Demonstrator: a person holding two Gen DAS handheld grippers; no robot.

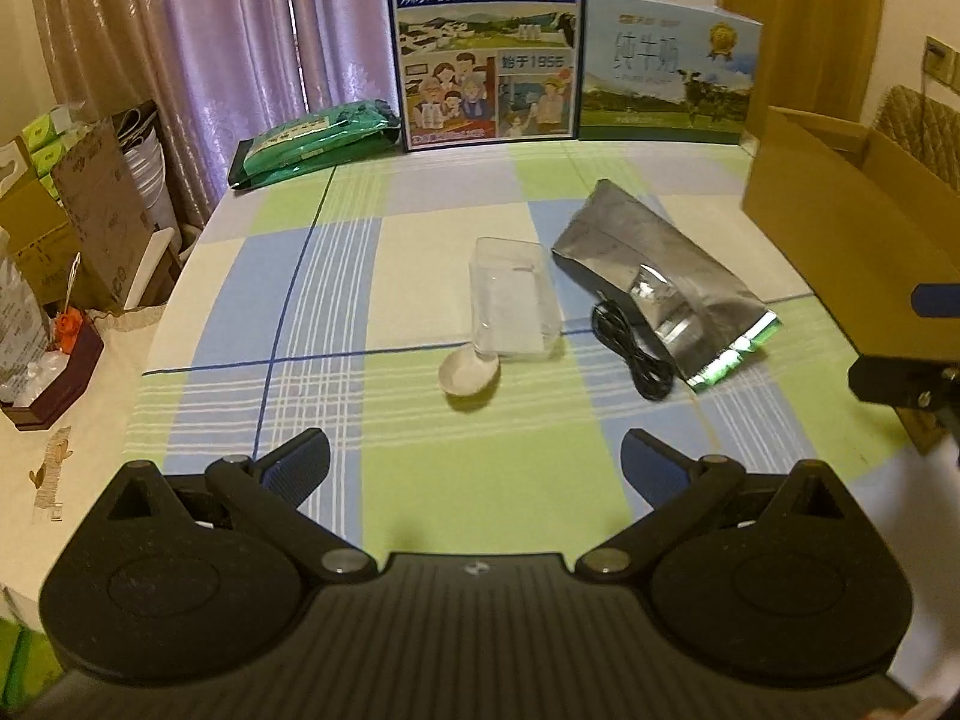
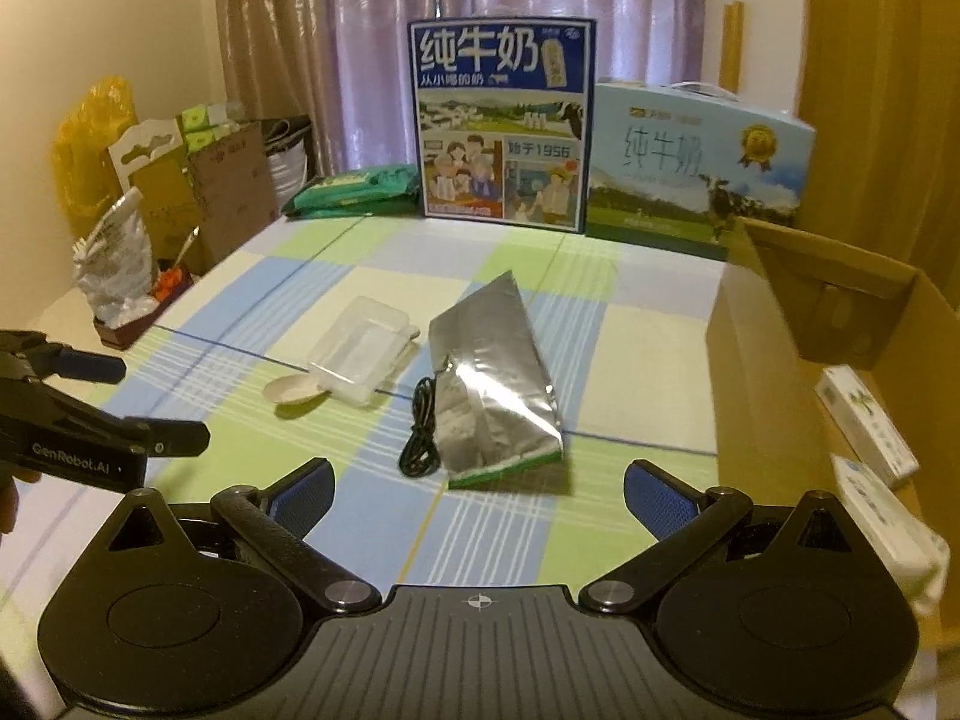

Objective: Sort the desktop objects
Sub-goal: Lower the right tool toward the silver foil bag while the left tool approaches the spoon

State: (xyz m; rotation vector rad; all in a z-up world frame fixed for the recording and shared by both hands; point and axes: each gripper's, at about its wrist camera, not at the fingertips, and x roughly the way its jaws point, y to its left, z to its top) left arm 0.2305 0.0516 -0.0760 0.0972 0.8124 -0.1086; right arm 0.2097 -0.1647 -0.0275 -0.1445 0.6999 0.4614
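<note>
Cardboard box (image 2: 780,360) interior: right-wrist view only

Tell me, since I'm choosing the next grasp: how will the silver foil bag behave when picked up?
The silver foil bag is creased and puffed, so it will probably crumple rather than stay stiff. Its shiny film may slip between pads. The black cable lies against its edge and could drag along. Both hand-held grippers are open.

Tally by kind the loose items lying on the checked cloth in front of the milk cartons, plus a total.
Silver foil pouch: 1
Clear plastic container: 1
Small white spoon: 1
Black cable: 1
Total: 4
Both the left gripper and the right gripper are open and hold nothing.
</note>
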